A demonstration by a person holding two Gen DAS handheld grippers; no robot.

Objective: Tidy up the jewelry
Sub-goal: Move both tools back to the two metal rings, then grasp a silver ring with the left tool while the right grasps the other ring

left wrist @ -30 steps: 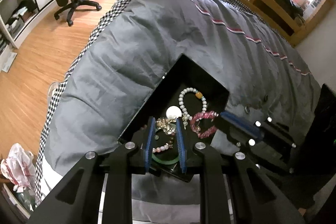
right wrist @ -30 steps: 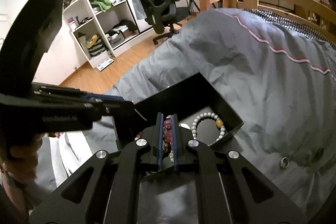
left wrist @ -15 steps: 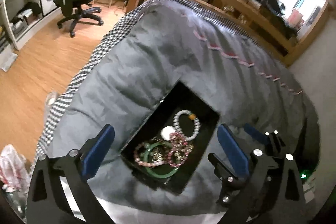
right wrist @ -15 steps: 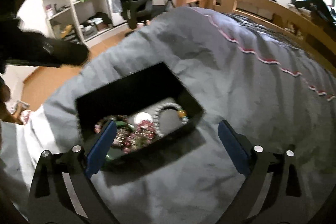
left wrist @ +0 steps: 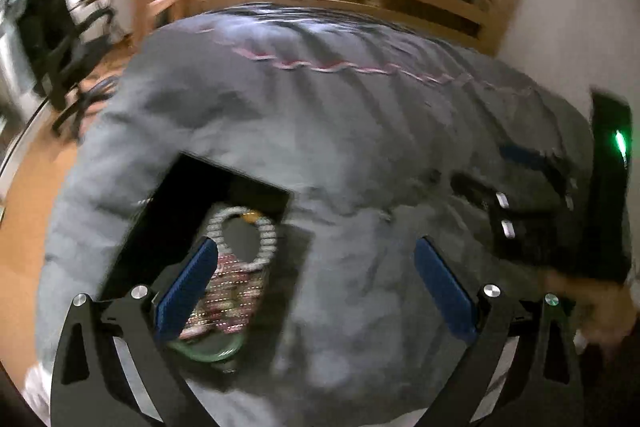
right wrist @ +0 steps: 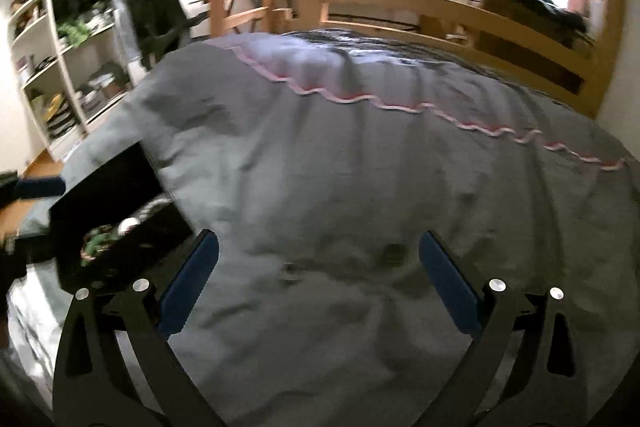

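While both views are smeared by blur, I can make out the wrinkled grey quilt with a wavy pink stitched stripe [right wrist: 360, 155] that covers the bed under both of my tools. Behind it runs the pale wooden bed rail [right wrist: 460, 15], and off to the left in the right view stand white open shelves [right wrist: 48, 67] and a black office chair [left wrist: 60, 39].

On the quilt sits the black rectangular jewelry box [left wrist: 168, 219], open at the top. Inside it I see a loop of pale grey beads with one amber bead [left wrist: 244, 239] at the far end, a pink and red beaded bracelet [left wrist: 232, 291] in the middle, and a green bangle [left wrist: 208, 347] nearest me. In the right view the same box [right wrist: 108, 223] lies at the left edge, its contents too blurred to sort out.

Two small dark specks rest on the bare quilt in the right view, one [right wrist: 394, 251] between my right fingers and another [right wrist: 290, 271] just left of it; I cannot tell what they are.

My left gripper [left wrist: 316, 279] is spread wide and holds nothing; its left blue pad [left wrist: 188, 287] overlaps the box in the view, while the right pad hangs over plain quilt. My right gripper [right wrist: 318, 275] is likewise spread wide and empty above the quilt, beside the box. Its black body [left wrist: 560, 207] shows at the right edge of the left view.
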